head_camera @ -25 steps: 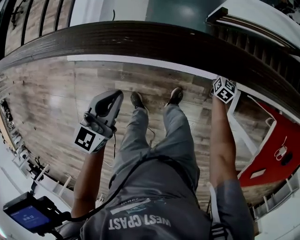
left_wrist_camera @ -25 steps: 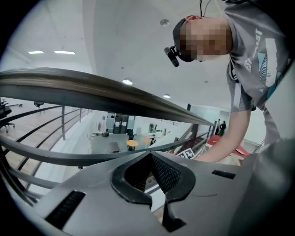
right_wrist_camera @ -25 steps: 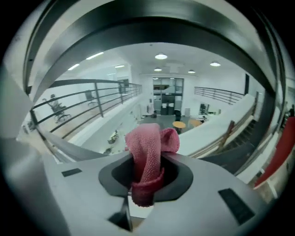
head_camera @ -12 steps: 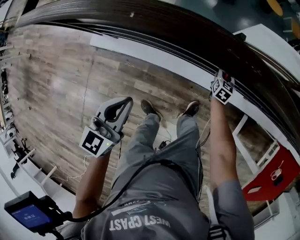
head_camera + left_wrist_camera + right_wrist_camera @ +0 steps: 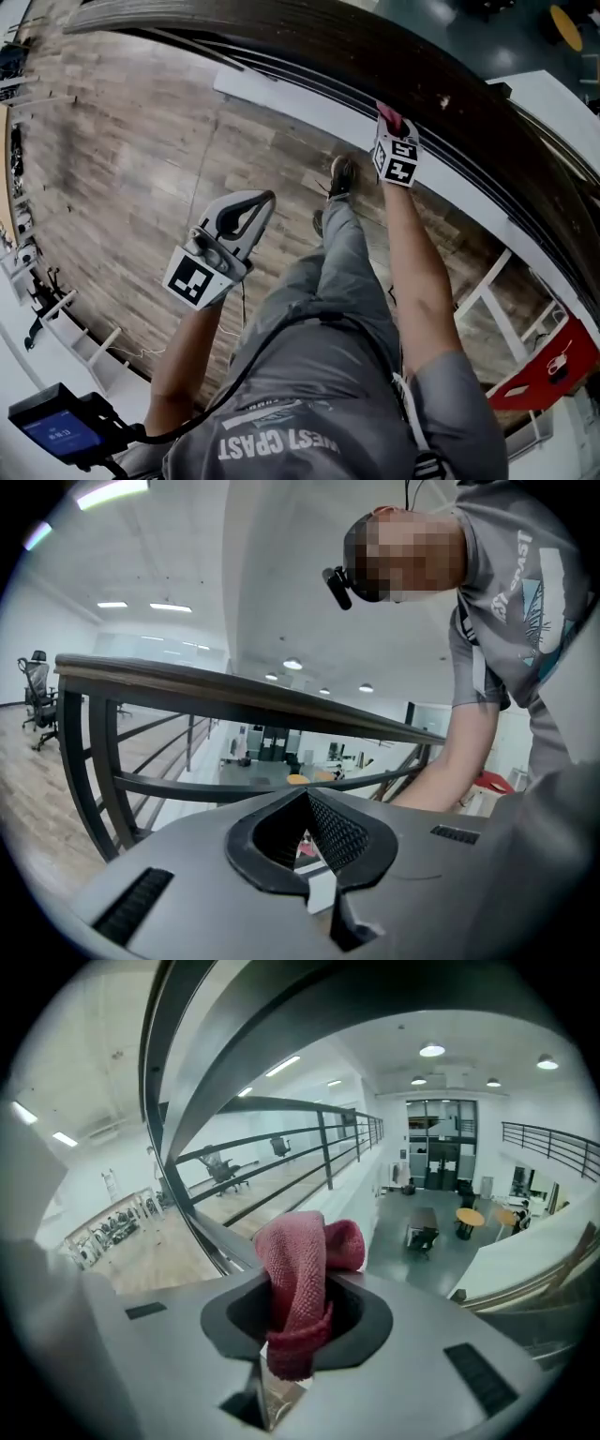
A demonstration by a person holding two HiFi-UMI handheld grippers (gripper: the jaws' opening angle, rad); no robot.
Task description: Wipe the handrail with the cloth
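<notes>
The dark wooden handrail (image 5: 309, 42) curves across the top of the head view. My right gripper (image 5: 386, 122) is raised to its underside edge, shut on a red cloth (image 5: 388, 115) that touches the rail. In the right gripper view the cloth (image 5: 298, 1279) bunches out between the jaws, with the handrail (image 5: 309, 1016) arching close overhead. My left gripper (image 5: 265, 198) hangs lower and to the left, over the floor and away from the rail, jaws together and holding nothing. In the left gripper view the handrail (image 5: 234, 691) runs across, some way off beyond the left gripper (image 5: 305, 797).
Below the handrail run dark metal balustrade bars (image 5: 187, 785) and a white base strip (image 5: 309, 108). The person's legs and shoes (image 5: 339, 176) stand on the wood plank floor (image 5: 112, 159). A red object (image 5: 553, 361) lies at lower right, a small screen device (image 5: 56, 433) at lower left.
My right gripper has slid leftward along the handrail with the red cloth, which now shows above the cube. The left gripper has stayed about where it was.
</notes>
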